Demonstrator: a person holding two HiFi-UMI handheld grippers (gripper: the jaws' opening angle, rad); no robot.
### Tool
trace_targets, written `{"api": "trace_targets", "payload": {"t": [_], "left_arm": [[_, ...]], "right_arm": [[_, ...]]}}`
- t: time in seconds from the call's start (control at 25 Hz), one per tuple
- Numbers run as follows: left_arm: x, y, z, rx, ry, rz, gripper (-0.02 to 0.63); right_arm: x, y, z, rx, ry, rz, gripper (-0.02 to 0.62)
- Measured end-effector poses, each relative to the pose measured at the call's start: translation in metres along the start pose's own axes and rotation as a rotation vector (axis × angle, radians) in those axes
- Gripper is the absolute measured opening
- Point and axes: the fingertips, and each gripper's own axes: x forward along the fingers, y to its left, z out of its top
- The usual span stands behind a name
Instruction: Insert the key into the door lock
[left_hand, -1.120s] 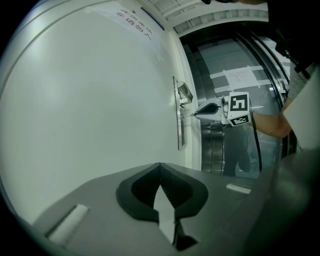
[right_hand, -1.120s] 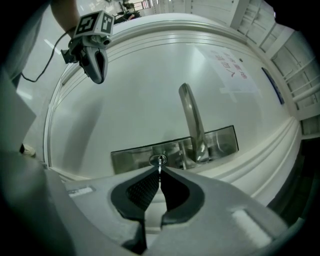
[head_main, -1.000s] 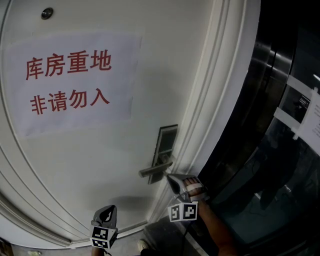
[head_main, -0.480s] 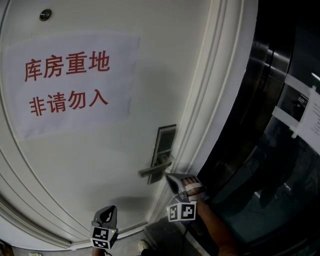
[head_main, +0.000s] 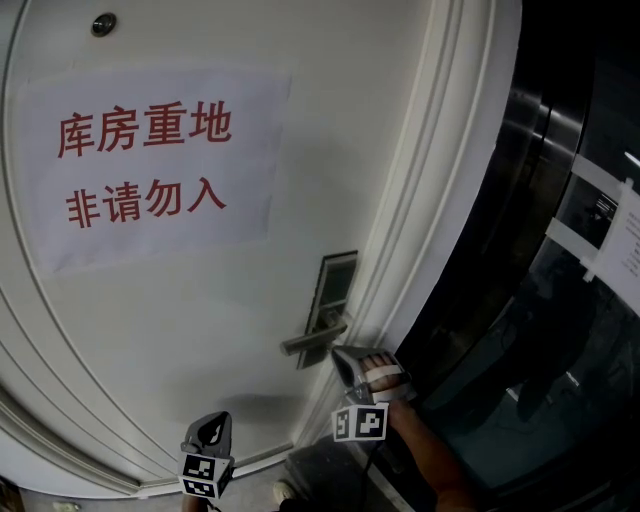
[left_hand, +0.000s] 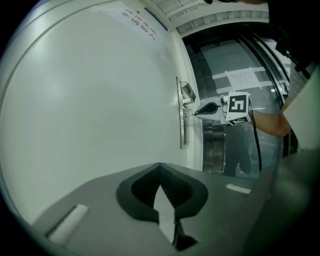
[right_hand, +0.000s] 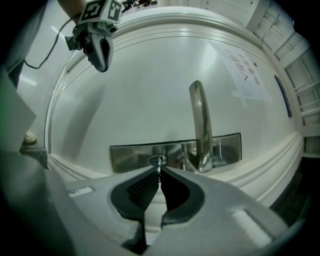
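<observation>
Key (right_hand: 159, 166) is clamped between the tips of my right gripper (right_hand: 159, 171). The jaws are closed on it, and only its narrow forward end protrudes. That end meets the keyhole (right_hand: 158, 160) directly ahead of the tips; depth of entry cannot be read. The gripper points nearly square to the lock plate (right_hand: 131, 157), which I judge keeps the blade in line with the keyway. Lever handle (right_hand: 199, 120) springs from the same plate, just to one side of the tips and clear of the jaws.

My left gripper (left_hand: 159, 165) hangs lower and well off to the side, jaws closed together on nothing, facing the door (left_hand: 90, 100). I judge it has no part in this step and is parked out of the working path.

Above both tools, a paper notice (head_main: 150, 165) on the door reads, in red characters: 库房重地 / 非请勿入.
</observation>
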Motion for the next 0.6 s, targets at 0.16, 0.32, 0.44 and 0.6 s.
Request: {"api": "trace_targets", "payload": {"t": [0.16, 0.32, 0.44, 0.6], "left_arm": [[0.002, -0.001, 0.001, 0.0, -0.003, -0.002, 0.002], [0.004, -0.001, 0.001, 0.001, -0.003, -0.004, 0.002], [0.004, -0.001, 0.001, 0.0, -0.003, 0.001, 0.002], [0.002, 0.001, 0.001, -0.003, -0.002, 0.01, 0.002]], "right_arm": [[0.001, 0.0, 0.0, -0.001, -0.006, 0.002, 0.015], [0.005, 0.001, 0.001, -0.008, -0.007, -0.001, 0.014], [0.012, 0.001, 0.002, -0.001, -0.009, 0.001, 0.015], [0.02, 0.0, 0.003, 0.01, -0.011, 0.0, 0.015]]}}
